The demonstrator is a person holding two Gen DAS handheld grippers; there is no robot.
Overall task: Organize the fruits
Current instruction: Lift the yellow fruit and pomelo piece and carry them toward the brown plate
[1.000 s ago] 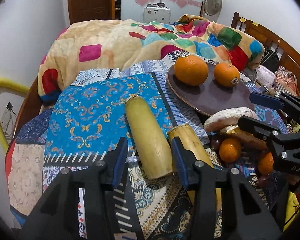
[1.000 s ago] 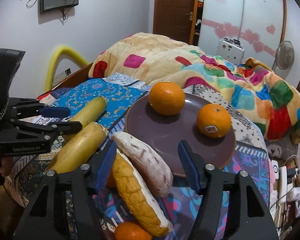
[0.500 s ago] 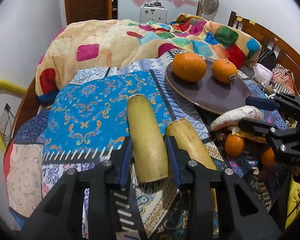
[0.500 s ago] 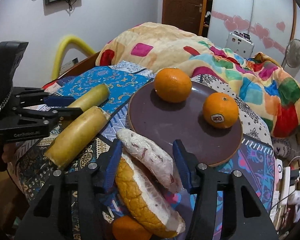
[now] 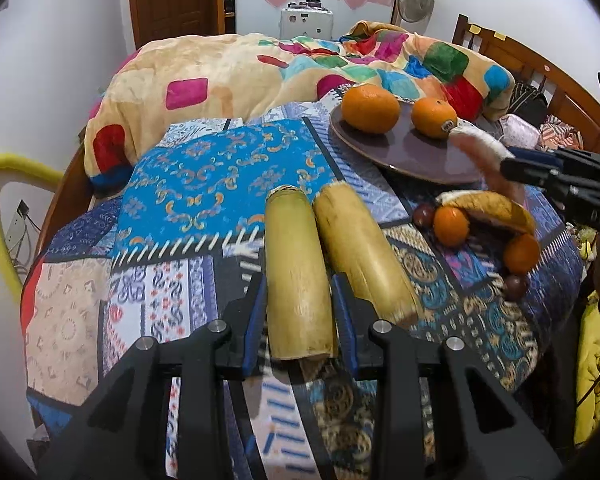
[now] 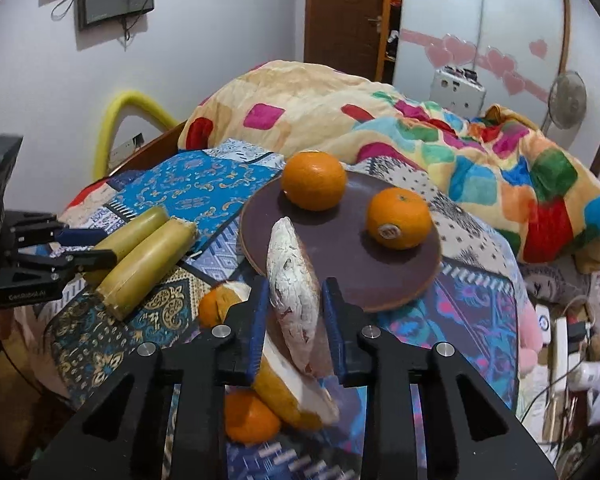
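The right gripper (image 6: pixel 293 316) is now closing on the pale slice (image 6: pixel 294 296), lifted from the bed toward the plate (image 6: pixel 340 256), while the left gripper (image 5: pixel 300 312) clamps a stalk (image 5: pixel 296 280).

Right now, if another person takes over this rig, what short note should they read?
Left gripper: shut on the left yellow stalk; second stalk lies beside it.
Right gripper: jaws closing on the white-crusted slice, raised.
Done: two oranges on the brown plate.
Left: yellow-rind slice, small oranges on the quilt.
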